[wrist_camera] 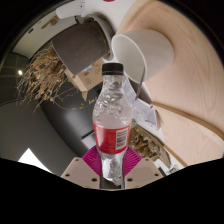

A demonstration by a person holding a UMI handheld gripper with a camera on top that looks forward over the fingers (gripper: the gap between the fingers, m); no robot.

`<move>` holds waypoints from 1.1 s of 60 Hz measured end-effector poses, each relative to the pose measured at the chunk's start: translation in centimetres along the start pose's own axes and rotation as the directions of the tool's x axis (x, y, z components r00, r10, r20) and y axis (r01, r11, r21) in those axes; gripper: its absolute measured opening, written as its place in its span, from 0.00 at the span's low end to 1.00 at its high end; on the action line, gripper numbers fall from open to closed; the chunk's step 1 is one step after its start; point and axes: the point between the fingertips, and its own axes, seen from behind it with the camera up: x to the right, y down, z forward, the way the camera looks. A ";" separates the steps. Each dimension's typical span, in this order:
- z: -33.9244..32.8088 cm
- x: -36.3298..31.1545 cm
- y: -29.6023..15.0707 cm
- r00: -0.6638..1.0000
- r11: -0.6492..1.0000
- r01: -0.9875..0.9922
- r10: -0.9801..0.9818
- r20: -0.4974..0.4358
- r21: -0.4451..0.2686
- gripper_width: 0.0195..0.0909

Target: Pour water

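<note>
My gripper (112, 172): I hold the plastic water bottle (112, 120) at its lower body; both of my fingers press on it, one from each side.
My pads: the magenta pads (92, 160) show on either side of the bottle's base, tight against it.
Bottle: clear plastic, black cap (113, 69) on, red label (111, 138) around its lower half; it stands upright between my fingers and rises ahead of me.
Water: I cannot tell the level inside the bottle.
Beyond the bottle: a white cup-like vessel (135, 52) lies tilted, its open mouth turned toward me, just behind the cap.
Beside that: a dark grey container (80, 47), also tilted, to the left of the white one.
Further left: a bundle of dry, straw-like plant stalks (40, 78).
Surface: a pale wooden tabletop (185, 60) curves away behind the white vessel.
</note>
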 end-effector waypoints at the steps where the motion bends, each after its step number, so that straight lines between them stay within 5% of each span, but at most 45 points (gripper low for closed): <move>1: 0.2 0.0 -0.1 1.000 1.000 -0.002 0.002 0.001 -0.001 0.05; 11: 0.3 -0.4 0.4 1.000 0.999 0.027 -0.027 -0.006 -0.029 0.05; 23: 0.1 -3.9 3.1 0.928 0.925 0.368 -0.371 -0.015 -0.094 0.05; 36: -2.3 -13.2 1.9 0.496 0.496 0.868 -0.868 -0.020 -0.021 0.05; 50: -8.0 -21.7 -7.3 -0.124 -0.142 0.988 -0.963 -0.239 0.062 0.05; 57: -10.9 -22.1 -15.5 -0.337 -0.366 0.931 -0.855 -0.394 -0.003 0.05; 66: -14.0 -19.1 -25.0 -0.438 -0.429 0.893 -0.751 -0.495 -0.139 0.05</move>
